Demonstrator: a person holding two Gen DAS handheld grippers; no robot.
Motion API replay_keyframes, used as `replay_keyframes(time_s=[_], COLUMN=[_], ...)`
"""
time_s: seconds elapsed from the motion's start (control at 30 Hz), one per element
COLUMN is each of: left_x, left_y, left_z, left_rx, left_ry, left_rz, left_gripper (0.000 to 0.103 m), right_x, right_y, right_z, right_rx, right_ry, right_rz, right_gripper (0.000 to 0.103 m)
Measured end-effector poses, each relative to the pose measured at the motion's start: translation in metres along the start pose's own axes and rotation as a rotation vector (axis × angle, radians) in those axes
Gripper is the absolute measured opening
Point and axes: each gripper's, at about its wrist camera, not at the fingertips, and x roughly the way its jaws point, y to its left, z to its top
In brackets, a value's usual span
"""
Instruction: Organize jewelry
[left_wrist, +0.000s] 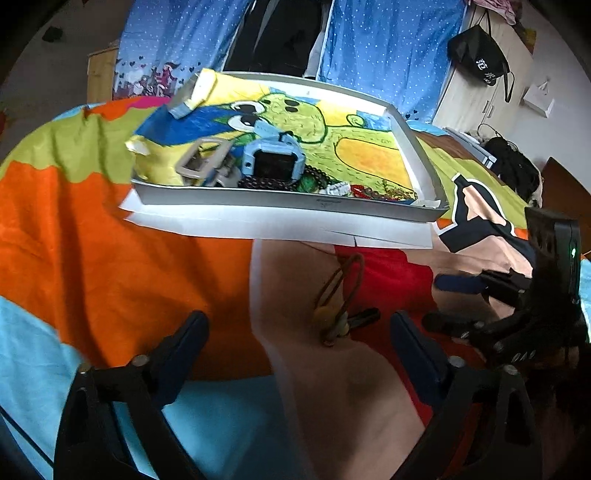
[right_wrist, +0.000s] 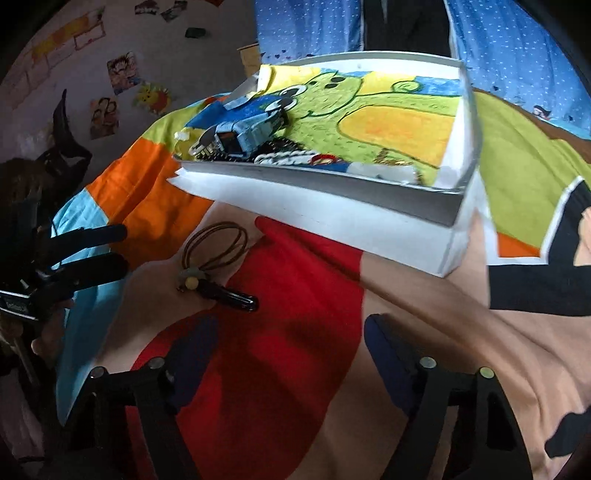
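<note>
A brown cord loop (left_wrist: 338, 284) (right_wrist: 218, 242) with a yellow bead (right_wrist: 190, 283) lies on the bedspread, and a black hair clip (left_wrist: 364, 316) (right_wrist: 234, 298) touches it. Behind them a shallow white tray (left_wrist: 280, 201) (right_wrist: 317, 186), lined with a coloured drawing, holds a blue watch (left_wrist: 273, 158) (right_wrist: 240, 134), dark bead bracelets (left_wrist: 264, 182) and red beads (left_wrist: 364, 191). My left gripper (left_wrist: 299, 332) (right_wrist: 110, 251) stands open just short of the cord, nothing between its fingers. My right gripper (right_wrist: 291, 343) (left_wrist: 441, 301) is open too, to the right of the clip, with only bedspread between its fingers.
A patchwork bedspread (left_wrist: 92, 240) in orange, red, green and light blue covers the bed. White paper sheets (left_wrist: 258, 221) stick out under the tray. Blue dotted curtains (left_wrist: 388, 48) hang behind, with a black bag (left_wrist: 480, 55) on a cabinet at the right.
</note>
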Motion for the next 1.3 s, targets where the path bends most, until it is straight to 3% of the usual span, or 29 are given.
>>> replay_keyframes(time_s=[0.23, 0.4, 0.5, 0.9, 1.1, 1.17, 1.3], left_x=[0.021, 0.032, 0.036, 0.040, 0.037, 0.037, 0.034], left_y=[-0.008, -0.008, -0.003, 0.018, 0.025, 0.028, 0.027], left_z=[0.005, 0.006, 0.008, 0.010, 0.008, 0.007, 0.005], left_rx=[0.017, 0.009, -0.015, -0.108, -0.134, -0.149, -0.147], left_ry=[0.025, 0.047, 0.058, 0.065, 0.053, 0.056, 0.055], left_rz=[-0.054, -0.060, -0.051, -0.026, 0.038, 0.048, 0.066], left_gripper=[0.062, 0.035, 0.027, 0.007, 0.001, 0.001, 0.001], right_x=[0.009, 0.017, 0.023, 0.047, 0.058, 0.060, 0.060], right_y=[-0.001, 0.004, 0.010, 0.027, 0.031, 0.031, 0.033], right_z=[-0.001, 0.001, 0.003, 0.010, 0.014, 0.015, 0.013], right_rx=[-0.015, -0.054, -0.101, -0.199, -0.227, -0.224, -0.232], right_ry=[0.011, 0.024, 0.028, 0.063, 0.085, 0.088, 0.086], right_rz=[0.012, 0.025, 0.033, 0.052, 0.075, 0.073, 0.061], right_gripper=[0.068, 0.066, 0.066, 0.065, 0.063, 0.056, 0.033])
